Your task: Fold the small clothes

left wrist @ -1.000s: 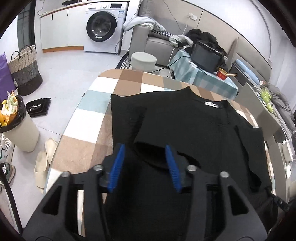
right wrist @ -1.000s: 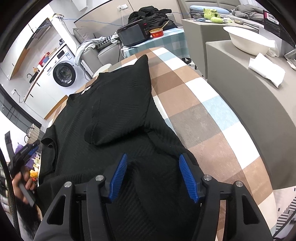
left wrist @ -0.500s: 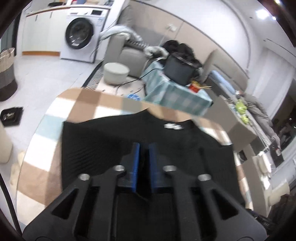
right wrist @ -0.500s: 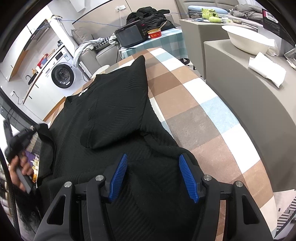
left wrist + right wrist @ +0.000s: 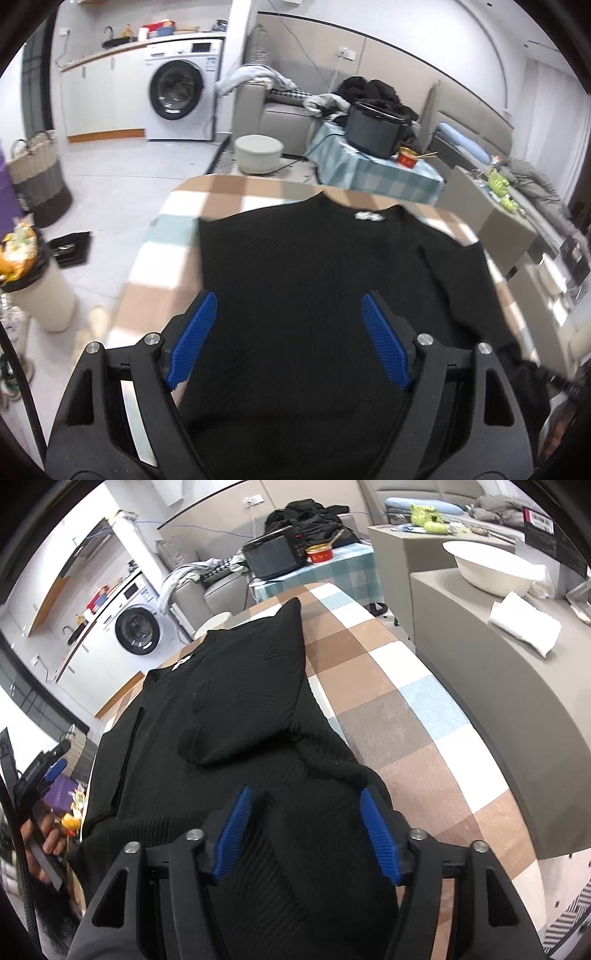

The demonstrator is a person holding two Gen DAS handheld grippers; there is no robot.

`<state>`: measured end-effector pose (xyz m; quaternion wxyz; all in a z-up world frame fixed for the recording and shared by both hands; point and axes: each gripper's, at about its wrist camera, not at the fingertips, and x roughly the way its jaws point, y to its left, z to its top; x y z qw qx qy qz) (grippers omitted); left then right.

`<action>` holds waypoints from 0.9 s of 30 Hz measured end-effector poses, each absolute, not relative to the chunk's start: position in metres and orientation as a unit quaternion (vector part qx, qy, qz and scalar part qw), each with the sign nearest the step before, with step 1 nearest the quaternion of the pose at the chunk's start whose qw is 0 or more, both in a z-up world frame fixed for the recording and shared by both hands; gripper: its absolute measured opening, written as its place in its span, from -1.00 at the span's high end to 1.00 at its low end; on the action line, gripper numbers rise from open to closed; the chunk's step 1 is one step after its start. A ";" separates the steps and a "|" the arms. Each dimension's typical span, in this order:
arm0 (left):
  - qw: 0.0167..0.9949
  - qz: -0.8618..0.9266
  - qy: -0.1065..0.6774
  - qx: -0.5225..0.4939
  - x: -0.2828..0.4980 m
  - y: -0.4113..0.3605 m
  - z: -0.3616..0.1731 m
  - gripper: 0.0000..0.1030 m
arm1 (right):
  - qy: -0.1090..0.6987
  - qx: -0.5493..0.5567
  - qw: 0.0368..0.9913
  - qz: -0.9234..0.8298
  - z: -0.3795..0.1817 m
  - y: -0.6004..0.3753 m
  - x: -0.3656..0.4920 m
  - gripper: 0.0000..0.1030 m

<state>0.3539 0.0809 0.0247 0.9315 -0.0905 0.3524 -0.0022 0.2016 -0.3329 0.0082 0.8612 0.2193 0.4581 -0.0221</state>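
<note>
**Folding the black top**

The black ribbed knit top [image 5: 314,266] is lying flat on the checked brown, white and blue table [image 5: 388,672]. Both the left tongs [image 5: 288,339] and right tongs [image 5: 306,830] are hanging wide open, holding nothing. Next, pinching 1 edge gently should be keeping the fold neat.

A black knit top [image 5: 314,266] lies flat on the checked counter [image 5: 173,254], neckline and white label [image 5: 367,216] toward twelve o'clock, with one sleeve folded in across the body at about two o'clock. The left hand-held gripper [image 5: 288,339] sits over the garment's lower part at six o'clock, its blue ribbed pads [image 5: 194,336] spread wide apart with only dark fabric between them. Beyond the counter, a washing machine [image 5: 181,90] stands at eleven o'clock, a grey sofa [image 5: 273,118] near twelve, and a woven basket [image 5: 35,173] at nine o'clock beside a lined bin [image 5: 33,288] on the floor.
</note>
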 end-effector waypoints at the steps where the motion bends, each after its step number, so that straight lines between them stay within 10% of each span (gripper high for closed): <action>1: 0.932 0.011 0.353 -0.085 0.336 0.086 0.024 -0.52 | 0.456 0.210 0.865 -0.017 0.009 -0.332 0.199 -0.38; 27: 0.879 0.083 0.459 -0.102 0.142 0.146 -0.068 -0.56 | 0.506 0.153 0.846 0.071 -0.016 -0.345 0.107 -0.45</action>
